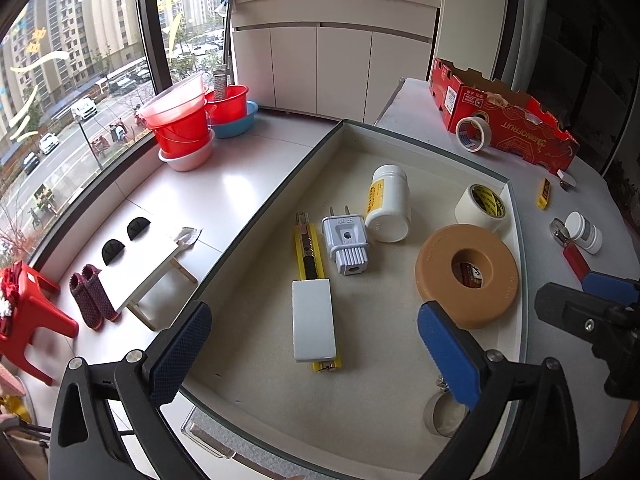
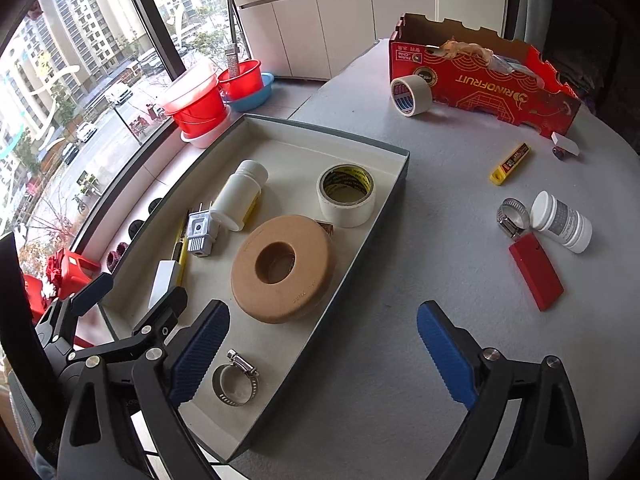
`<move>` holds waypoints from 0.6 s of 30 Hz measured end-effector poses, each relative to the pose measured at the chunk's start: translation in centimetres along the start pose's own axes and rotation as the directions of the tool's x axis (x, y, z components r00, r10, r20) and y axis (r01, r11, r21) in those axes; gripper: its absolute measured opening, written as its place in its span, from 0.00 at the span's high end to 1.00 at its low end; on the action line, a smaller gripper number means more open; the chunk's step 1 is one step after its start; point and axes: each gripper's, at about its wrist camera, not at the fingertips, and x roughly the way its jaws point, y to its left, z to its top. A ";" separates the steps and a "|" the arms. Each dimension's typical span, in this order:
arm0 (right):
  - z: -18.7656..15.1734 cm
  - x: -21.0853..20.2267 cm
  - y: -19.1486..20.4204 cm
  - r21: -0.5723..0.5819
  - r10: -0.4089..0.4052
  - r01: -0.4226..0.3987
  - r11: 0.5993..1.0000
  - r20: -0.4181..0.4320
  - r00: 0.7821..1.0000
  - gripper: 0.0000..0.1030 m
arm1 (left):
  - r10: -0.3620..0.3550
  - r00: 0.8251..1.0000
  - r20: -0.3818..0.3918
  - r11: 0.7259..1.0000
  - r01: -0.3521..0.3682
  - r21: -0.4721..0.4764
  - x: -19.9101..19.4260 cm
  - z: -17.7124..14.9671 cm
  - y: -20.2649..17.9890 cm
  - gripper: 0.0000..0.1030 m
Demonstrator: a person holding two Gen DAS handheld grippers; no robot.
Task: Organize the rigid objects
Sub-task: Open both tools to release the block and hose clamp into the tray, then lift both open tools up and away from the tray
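A shallow box tray [image 1: 280,184] [image 2: 280,122] holds a white bottle [image 1: 389,203] [image 2: 239,196], a grey plug [image 1: 346,244] [image 2: 199,234], a yellow utility knife [image 1: 308,256], a white block [image 1: 313,326], a tan ring [image 1: 466,276] [image 2: 282,270], a tape roll [image 1: 482,208] [image 2: 347,195] and a hose clamp [image 2: 236,380]. My left gripper [image 1: 316,356] is open and empty above the white block. My right gripper [image 2: 324,358] is open and empty over the tray's right wall. On the table lie a red block [image 2: 536,274], a small white jar [image 2: 560,222], a second hose clamp [image 2: 512,216] and a yellow blade case [image 2: 510,164].
A red cardboard box [image 2: 480,76] stands at the table's back with a tape roll [image 2: 412,94] in front of it. A small white piece [image 2: 564,146] lies at the far right. Red and blue basins [image 1: 192,120] sit on the window ledge to the left.
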 end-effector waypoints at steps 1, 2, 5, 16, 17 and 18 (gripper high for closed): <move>-0.2 -0.1 -0.4 0.013 0.005 -0.005 1.000 -0.004 1.000 0.07 | 0.000 1.000 -0.001 1.000 0.000 0.004 -0.1 0.0 -0.2 0.00; -0.3 -0.2 -0.8 0.025 0.008 -0.008 1.000 -0.010 1.000 0.07 | 0.001 1.000 -0.005 1.000 -0.001 0.008 -0.1 -0.1 -0.4 0.00; -0.8 -0.5 -1.7 0.045 0.010 -0.009 0.999 -0.013 1.000 0.07 | -0.002 1.000 -0.011 1.000 0.002 0.015 -0.3 -0.2 -0.9 0.00; -1.9 -1.4 -0.5 0.009 0.038 -0.038 0.999 0.002 0.999 0.01 | 0.018 1.000 -0.013 0.999 -0.017 0.029 -1.4 -0.8 -1.7 0.00; -2.0 -1.4 -0.2 0.002 0.045 -0.045 0.999 -0.002 0.999 0.01 | 0.018 1.000 -0.008 0.999 -0.018 0.029 -1.6 -0.9 -1.7 0.00; -2.0 -1.4 0.1 -0.004 0.051 -0.051 0.999 -0.004 0.999 0.01 | 0.018 1.000 -0.007 0.999 -0.018 0.028 -1.8 -0.9 -1.6 0.00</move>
